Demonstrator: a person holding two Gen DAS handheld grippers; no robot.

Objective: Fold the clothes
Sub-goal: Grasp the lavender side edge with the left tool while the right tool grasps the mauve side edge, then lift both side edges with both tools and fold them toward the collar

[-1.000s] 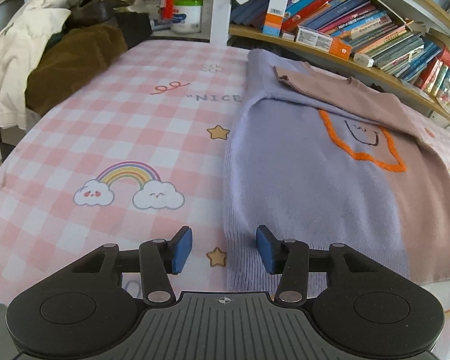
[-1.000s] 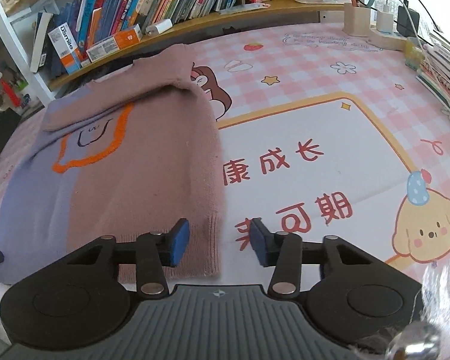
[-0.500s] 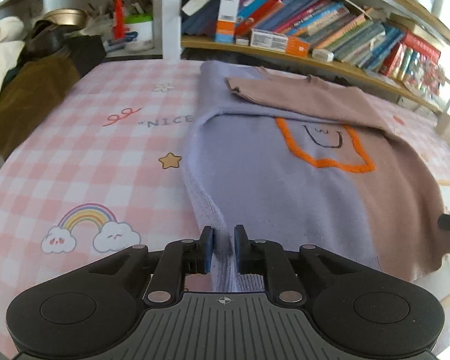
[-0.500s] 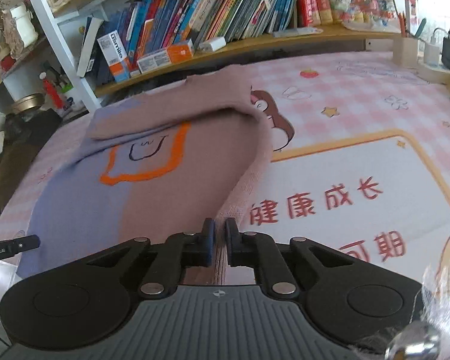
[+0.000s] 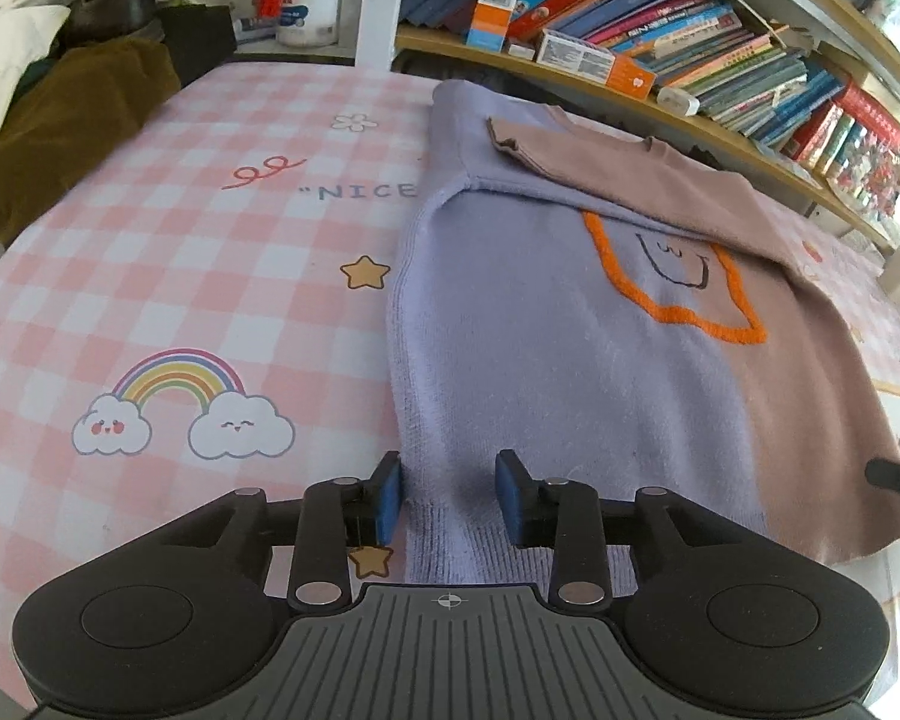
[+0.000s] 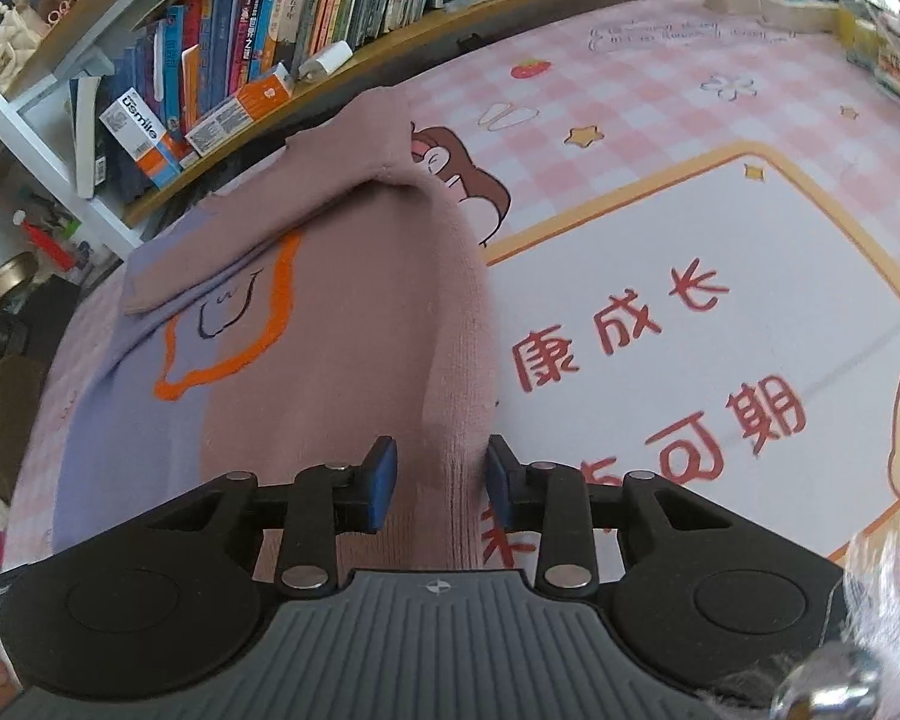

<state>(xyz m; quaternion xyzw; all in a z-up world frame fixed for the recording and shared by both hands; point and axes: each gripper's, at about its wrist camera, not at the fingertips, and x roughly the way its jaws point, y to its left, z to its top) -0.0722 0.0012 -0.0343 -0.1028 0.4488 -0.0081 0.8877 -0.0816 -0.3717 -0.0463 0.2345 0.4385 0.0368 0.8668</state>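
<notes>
From the left wrist view, the left tool [image 5: 448, 495] has its two blue pads spread apart, holding nothing. The sweater [image 5: 546, 360] lies flat on the surface [image 5: 180, 252], stretching away in front of the tool. Its purple bottom corner sits right between the pads, and the ribbed edge [image 5: 450, 552] is closest to the tool. A brown-pink sleeve [image 5: 618, 180] is folded across the top, far ahead. The sweater looks soft, fuzzy and light. It probably bends and sags easily, so one pinch alone would let it droop. The thick ribbed corner looks like a good spot to grab. From the right wrist view, the right tool [image 6: 441, 480] is also let go, with its pads wide apart and nothing squeezed. The brown-pink side of the sweater [image 6: 354, 360] sits between the pads, with its side edge [image 6: 471, 384] bunched up in a small ridge just ahead. To the right of the tool is the bare surface [image 6: 720, 228] with red writing. This corner looks like the matching spot to grab, so both bottom corners can lift together.
</notes>
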